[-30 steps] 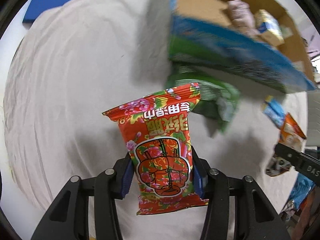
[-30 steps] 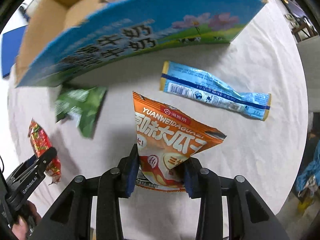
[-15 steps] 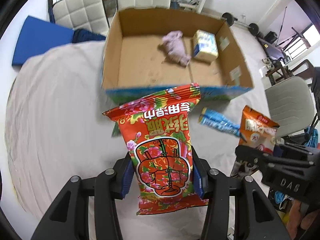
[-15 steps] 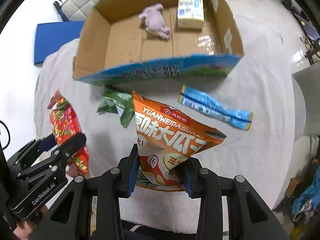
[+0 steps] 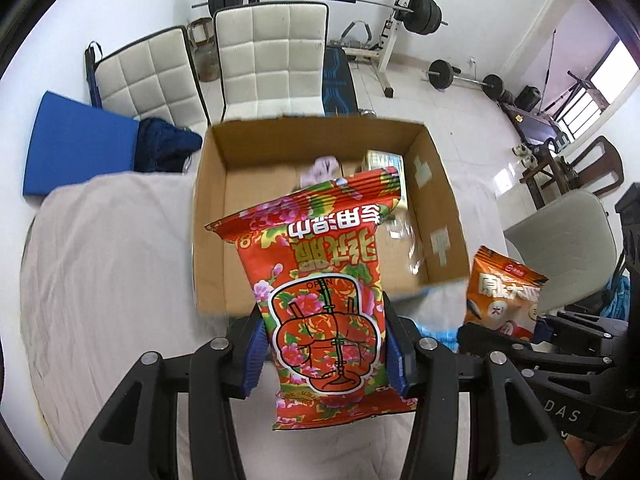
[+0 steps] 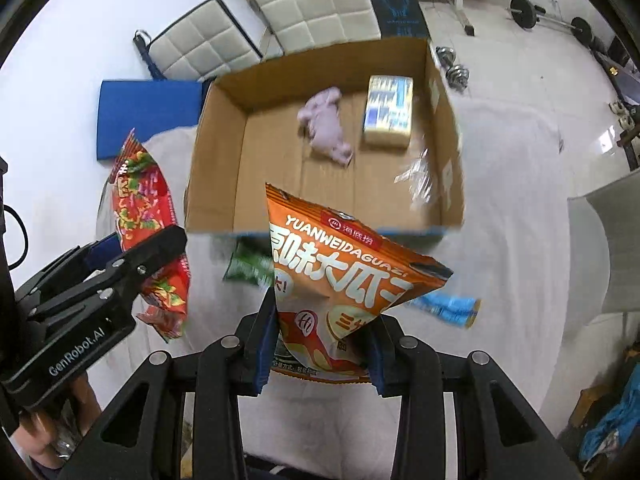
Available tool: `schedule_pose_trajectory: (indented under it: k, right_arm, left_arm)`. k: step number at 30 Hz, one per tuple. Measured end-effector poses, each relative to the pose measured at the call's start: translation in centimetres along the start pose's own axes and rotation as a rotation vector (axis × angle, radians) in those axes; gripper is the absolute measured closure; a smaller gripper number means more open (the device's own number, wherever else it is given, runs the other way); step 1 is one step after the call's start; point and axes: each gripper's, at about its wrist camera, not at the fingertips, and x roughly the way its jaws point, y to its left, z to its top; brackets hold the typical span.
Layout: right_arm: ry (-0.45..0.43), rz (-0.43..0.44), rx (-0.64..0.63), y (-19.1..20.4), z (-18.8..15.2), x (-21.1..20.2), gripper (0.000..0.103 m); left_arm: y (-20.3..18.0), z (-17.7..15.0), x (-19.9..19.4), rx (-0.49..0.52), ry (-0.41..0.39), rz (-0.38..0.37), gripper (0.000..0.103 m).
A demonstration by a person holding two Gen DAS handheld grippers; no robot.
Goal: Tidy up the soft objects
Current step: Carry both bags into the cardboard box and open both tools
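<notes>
My left gripper (image 5: 324,350) is shut on a red flowered snack bag (image 5: 320,292), held upright in the air just before the near wall of an open cardboard box (image 5: 210,236). My right gripper (image 6: 322,346) is shut on an orange snack bag (image 6: 344,276), held above the table in front of the same box (image 6: 218,160). The box holds a pink plush toy (image 6: 326,122) and a tissue pack (image 6: 388,110). A green bag (image 6: 250,266) and a blue packet (image 6: 448,306) lie on the white cloth before the box. The red bag also shows at the left of the right wrist view (image 6: 140,204).
The table is covered with a white cloth (image 5: 100,260). Two white padded chairs (image 5: 272,60) and a blue mat (image 5: 76,144) stand behind it. A grey chair (image 5: 560,240) is at the right. Gym weights (image 5: 424,14) stand along the far wall.
Both grippers have risen and tilted up with their bags, so the box and the room behind it have come into full view. Both grips are unchanged.
</notes>
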Motion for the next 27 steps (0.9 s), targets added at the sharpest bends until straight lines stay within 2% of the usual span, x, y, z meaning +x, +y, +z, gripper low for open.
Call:
schedule_pose_trajectory:
  k: [6, 12, 18, 22, 27]
  right_arm:
    - [-0.016, -0.015, -0.002, -1.3, 4.7, 0.6, 0.063]
    - [0.049, -0.053, -0.023, -2.5, 9.8, 4.6, 0.063]
    - [0.163, -0.085, -0.023, -4.1, 12.0, 11.0, 0.063]
    - [0.238, -0.111, -0.028, -4.8, 12.5, 14.6, 0.063]
    - [0.315, -0.127, -0.033, -5.3, 12.7, 17.9, 0.063]
  left_arm:
    - [1.1, 4.9, 2.6, -0.015, 0.019, 0.004, 0.057]
    - [3.0, 9.6, 7.4, -0.037, 0.096, 0.011, 0.057]
    - [4.3, 12.4, 13.3, -0.034, 0.208, 0.021, 0.057]
    - [4.9, 13.5, 17.6, -0.015, 0.276, 0.071, 0.057]
    - [5.4, 14.1, 21.0, -0.013, 0.347, 0.058, 0.057]
